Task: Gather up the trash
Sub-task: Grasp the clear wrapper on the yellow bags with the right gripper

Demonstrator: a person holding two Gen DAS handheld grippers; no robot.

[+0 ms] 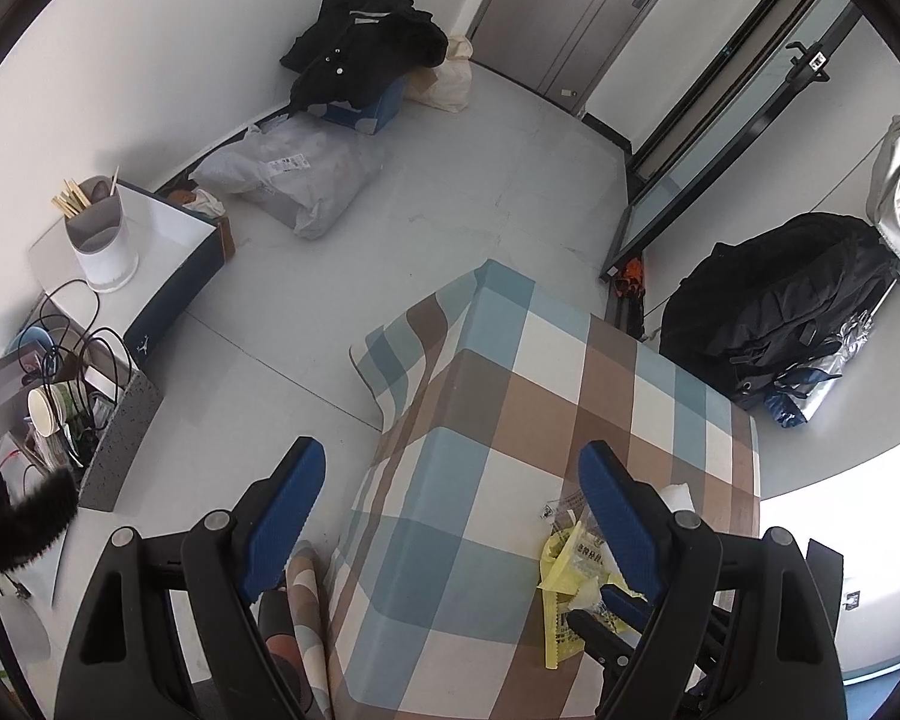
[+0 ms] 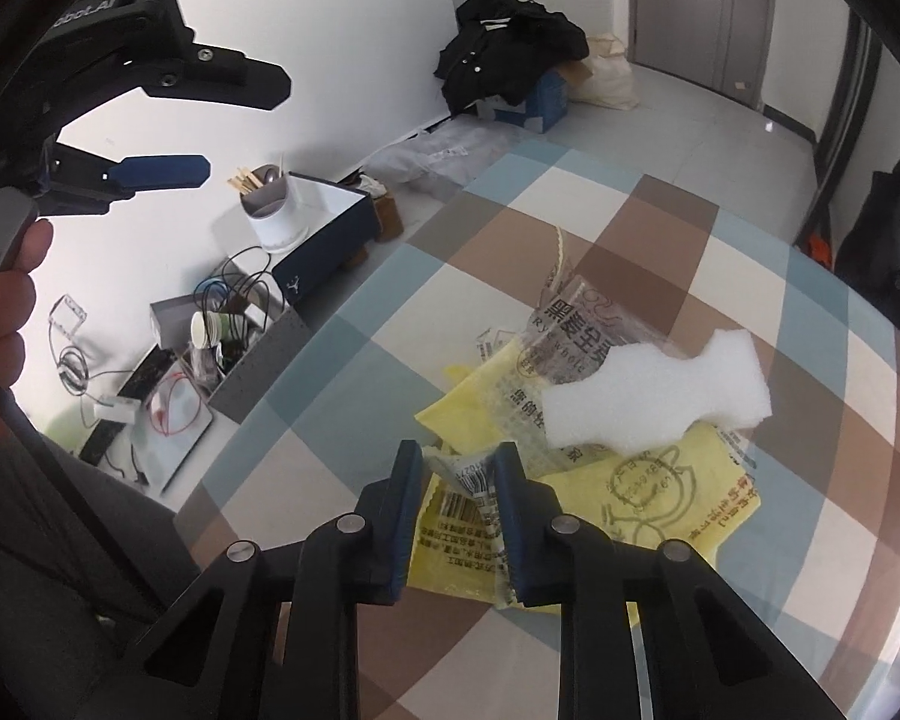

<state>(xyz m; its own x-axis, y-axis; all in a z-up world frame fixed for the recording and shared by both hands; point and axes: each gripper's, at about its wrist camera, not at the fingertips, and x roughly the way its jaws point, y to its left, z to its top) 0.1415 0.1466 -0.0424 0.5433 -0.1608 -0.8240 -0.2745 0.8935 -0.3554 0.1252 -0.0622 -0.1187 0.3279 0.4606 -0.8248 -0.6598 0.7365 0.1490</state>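
Wrappers point(image 2: 480, 498) sit low in the frame, pinched between the nearly closed right gripper point(image 2: 459, 480); left gripper point(image 1: 450, 480) gapes empty.

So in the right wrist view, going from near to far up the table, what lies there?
Right gripper closed on a crumpled wrapper → yellow wrapper → white foam piece → clear printed wrapper → bare checked tablecloth.
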